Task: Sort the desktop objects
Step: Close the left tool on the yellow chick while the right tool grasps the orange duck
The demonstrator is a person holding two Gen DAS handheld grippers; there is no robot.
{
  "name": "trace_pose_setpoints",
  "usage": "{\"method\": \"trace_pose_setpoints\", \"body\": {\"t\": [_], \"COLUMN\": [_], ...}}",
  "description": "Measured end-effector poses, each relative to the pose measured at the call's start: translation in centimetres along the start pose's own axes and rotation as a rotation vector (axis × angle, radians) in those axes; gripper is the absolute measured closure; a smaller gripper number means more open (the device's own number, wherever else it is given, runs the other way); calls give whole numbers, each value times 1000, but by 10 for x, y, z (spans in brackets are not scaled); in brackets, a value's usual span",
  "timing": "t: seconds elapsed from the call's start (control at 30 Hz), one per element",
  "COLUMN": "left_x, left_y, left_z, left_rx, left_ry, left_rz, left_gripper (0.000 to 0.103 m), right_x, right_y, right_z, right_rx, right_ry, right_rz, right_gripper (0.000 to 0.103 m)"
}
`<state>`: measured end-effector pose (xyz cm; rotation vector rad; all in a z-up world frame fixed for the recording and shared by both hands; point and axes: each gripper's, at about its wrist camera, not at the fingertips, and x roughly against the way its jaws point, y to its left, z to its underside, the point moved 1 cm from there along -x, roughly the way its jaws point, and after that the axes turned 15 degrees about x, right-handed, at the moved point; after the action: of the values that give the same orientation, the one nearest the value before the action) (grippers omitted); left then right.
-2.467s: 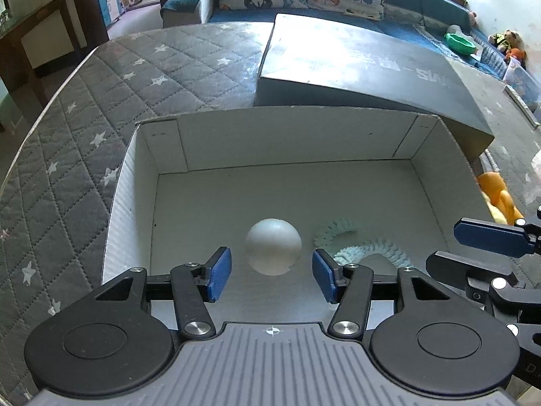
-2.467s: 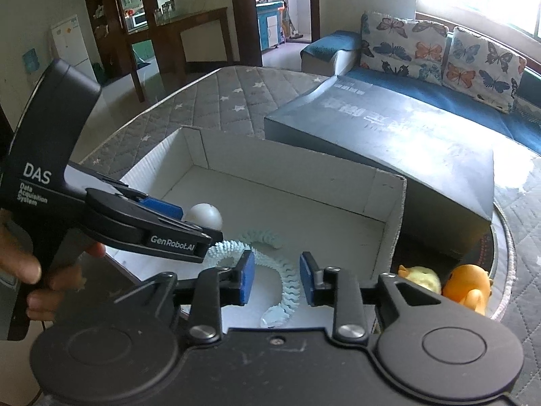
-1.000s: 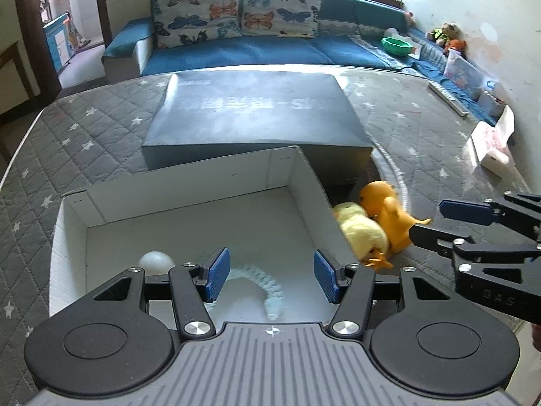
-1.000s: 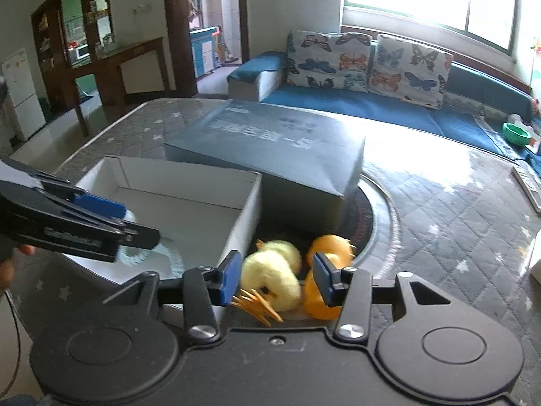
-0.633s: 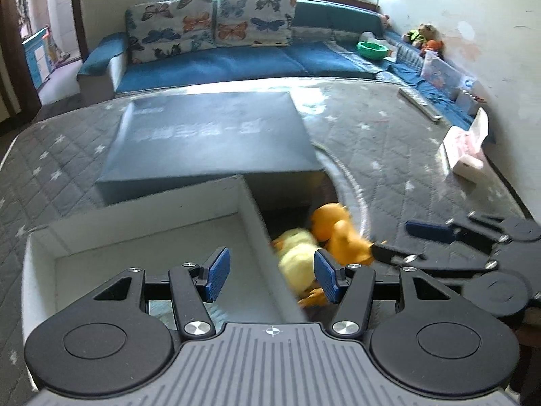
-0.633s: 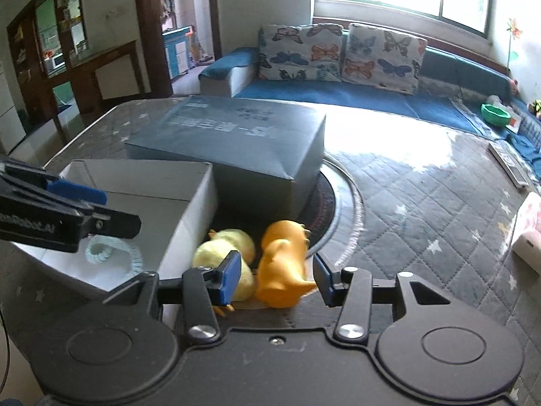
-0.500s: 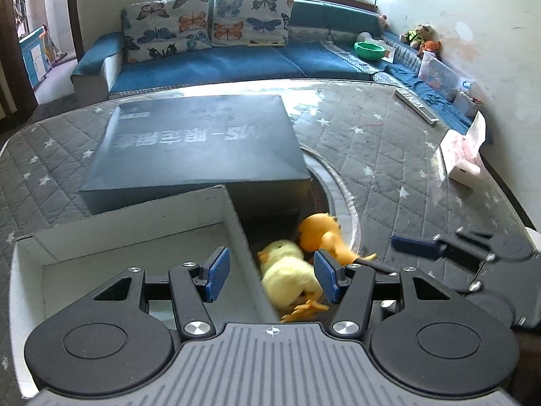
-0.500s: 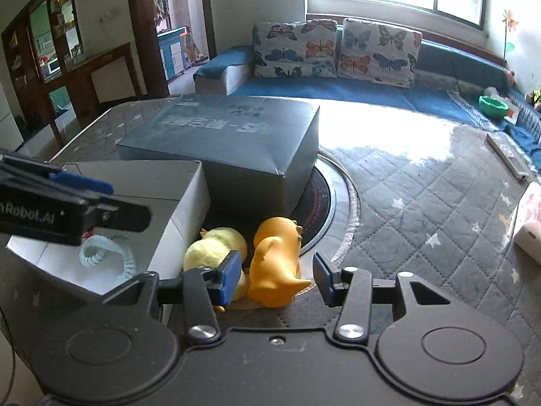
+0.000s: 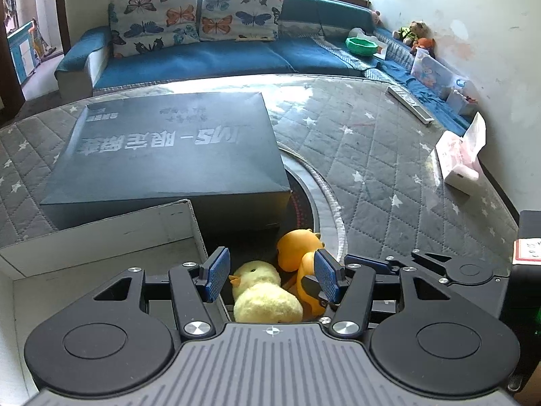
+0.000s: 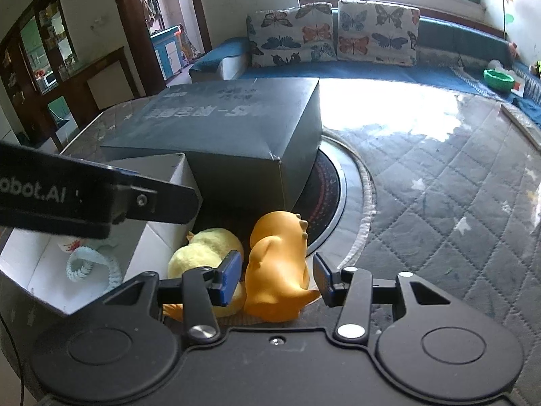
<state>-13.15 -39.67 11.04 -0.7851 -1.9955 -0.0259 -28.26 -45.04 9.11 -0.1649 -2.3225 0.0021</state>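
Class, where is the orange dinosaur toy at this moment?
In the right wrist view, the orange dinosaur toy lies low and central on the quilted table, beside the yellow plush chick, before the dark box.

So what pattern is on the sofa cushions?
Colourful butterflies on the pale cushions, clearest in the left wrist view.

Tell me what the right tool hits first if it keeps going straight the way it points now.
Most likely the orange toy: it sits between the right tool's open fingers, neither pad touching it. The yellow plush chick lies just beside the left finger, so depth permitting, that finger might brush it too.
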Motion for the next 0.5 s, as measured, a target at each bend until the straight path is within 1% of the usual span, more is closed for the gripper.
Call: {"method": "trace_pose_setpoints", "body": {"t": [0.13,0.33,0.37,0.4,0.43,0.5], "left_x": [-10,-28,-31,-34,-37,-41], "left_y": [-4,-6,-5,-4,-3,-2], "left_z": [-2,-3,-3,-3,-4,-3], "left_rx": [-12,4,10,16,23,31], "left_ry": [22,86,95,102,110,118], "left_rz": [21,71,68,63,59,49], "left_gripper": [44,45,45,45,44,44], "right_x": [-11,-16,-16,-15,-14,-12], "right_y": [-3,-4,-4,-4,-4,-3], "right_z": [1,5,5,5,6,6], "right_rx": [-19,-20,-18,-15,-12,-6], "right_ry": [10,6,4,3,2,-1], "right_rz": [-13,-38,-40,-40,-40,-40], "right_gripper": [60,60,61,65,66,66]}}
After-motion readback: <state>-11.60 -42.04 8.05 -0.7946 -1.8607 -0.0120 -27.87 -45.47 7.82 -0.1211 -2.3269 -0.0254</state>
